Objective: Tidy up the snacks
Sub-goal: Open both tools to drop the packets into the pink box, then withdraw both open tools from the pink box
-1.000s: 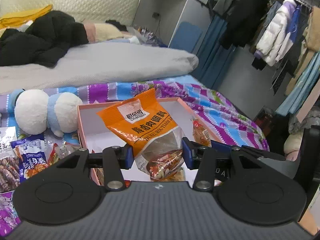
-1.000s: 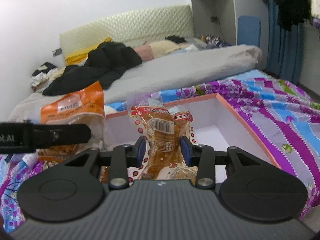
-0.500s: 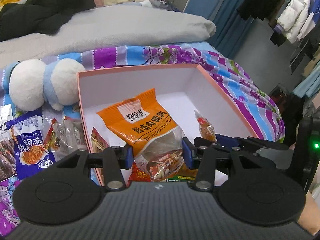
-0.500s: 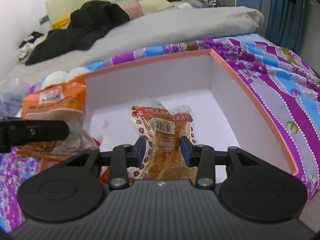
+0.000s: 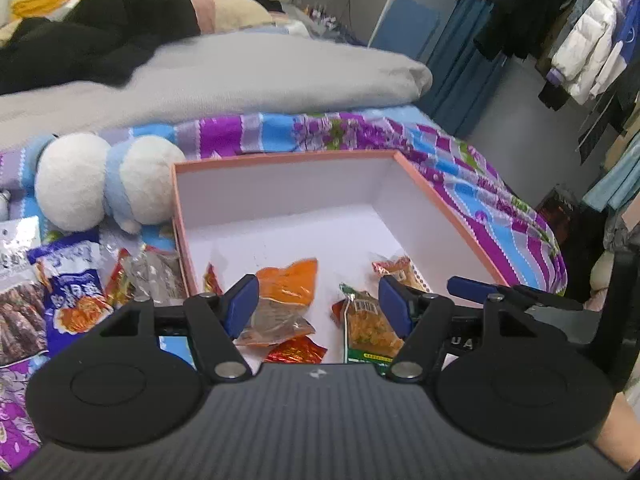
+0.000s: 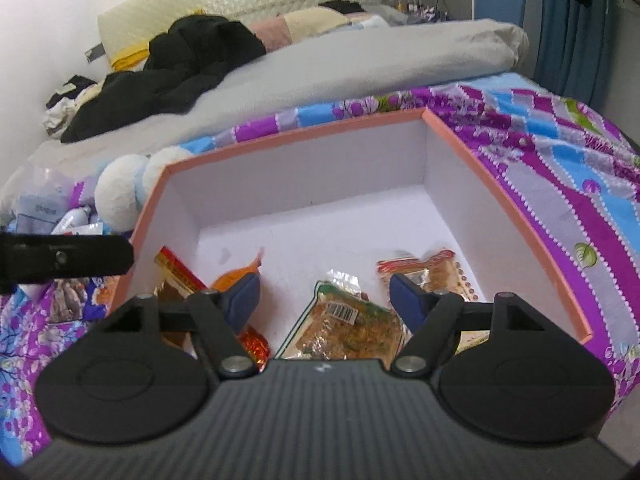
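The pink-rimmed white box [image 5: 280, 157] [image 6: 296, 136] lies on the bedspread below both grippers. My left gripper [image 5: 319, 302] hangs over its near left part with jaws opening and nothing pressed between the pads. The orange packet [image 5: 286, 300] [image 6: 236, 276] lies loose on the box floor under it. My right gripper [image 6: 326, 298] is over the near right part, jaws also opening and empty. A red-trimmed brown packet [image 6: 424, 272] [image 5: 396, 270] rests on the floor by its right pad. A green-edged packet [image 6: 348, 320] [image 5: 366, 324] lies between the two.
A red foil packet [image 5: 294, 350] also lies in the box. Left of the box are a blue packet [image 5: 70, 300], a brown packet [image 5: 20, 320] and a white-and-blue plush toy [image 5: 104, 180]. A grey duvet [image 5: 240, 76] lies behind. Clothes hang at the right.
Both grippers opened and let go. The orange packet and the red-trimmed brown packet dropped onto the box floor. Both hands sank closer to the box.
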Motion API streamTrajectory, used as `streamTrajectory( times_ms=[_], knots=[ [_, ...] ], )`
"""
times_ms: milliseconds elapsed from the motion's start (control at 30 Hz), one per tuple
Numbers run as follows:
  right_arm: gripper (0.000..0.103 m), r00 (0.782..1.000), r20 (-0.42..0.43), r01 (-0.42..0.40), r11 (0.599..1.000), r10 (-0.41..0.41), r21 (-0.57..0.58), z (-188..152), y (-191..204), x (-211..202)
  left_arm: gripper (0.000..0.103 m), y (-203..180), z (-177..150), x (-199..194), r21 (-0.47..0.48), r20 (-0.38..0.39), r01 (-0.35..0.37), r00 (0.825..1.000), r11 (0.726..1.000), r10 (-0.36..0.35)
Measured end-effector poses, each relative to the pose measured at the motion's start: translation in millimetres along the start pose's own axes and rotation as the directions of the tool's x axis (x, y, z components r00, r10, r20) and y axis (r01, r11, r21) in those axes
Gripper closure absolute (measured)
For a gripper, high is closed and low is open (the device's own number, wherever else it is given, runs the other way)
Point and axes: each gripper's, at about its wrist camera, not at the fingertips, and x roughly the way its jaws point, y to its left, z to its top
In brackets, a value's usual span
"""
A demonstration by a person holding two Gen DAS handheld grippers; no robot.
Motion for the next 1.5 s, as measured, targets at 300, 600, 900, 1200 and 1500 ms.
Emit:
streamTrajectory(
  times_ms=[300,600,900,1200,1500],
  knots=[
    [0.030,0.995,0.102,-0.011,0.999,0.015,-0.040,-5,23,-41,0.032,12,-9,-55,-0.015,0.105,-0.011,0.994,1.000,0.012],
    [0.030,0.982,0.185,-0.030,0.997,0.042,-0.069,-17,50,-74,0.032,32,-30,-110,-0.024,0.206,-0.054,0.977,0.998,0.058],
    [0.030,0.970,0.216,-0.092,0.991,0.111,-0.096,-40,80,-98,0.032,49,-64,-153,-0.013,0.254,-0.130,0.959,0.991,0.129],
    [0.030,0.966,0.213,-0.117,0.984,0.144,-0.136,-64,108,-120,0.032,74,-113,-187,-0.080,0.248,-0.163,0.952,0.983,0.178],
    [0.030,0.962,0.170,-0.186,0.967,0.216,-0.175,-95,129,-136,0.032,85,-146,-213,-0.125,0.240,-0.198,0.945,0.972,0.223]
  ],
)
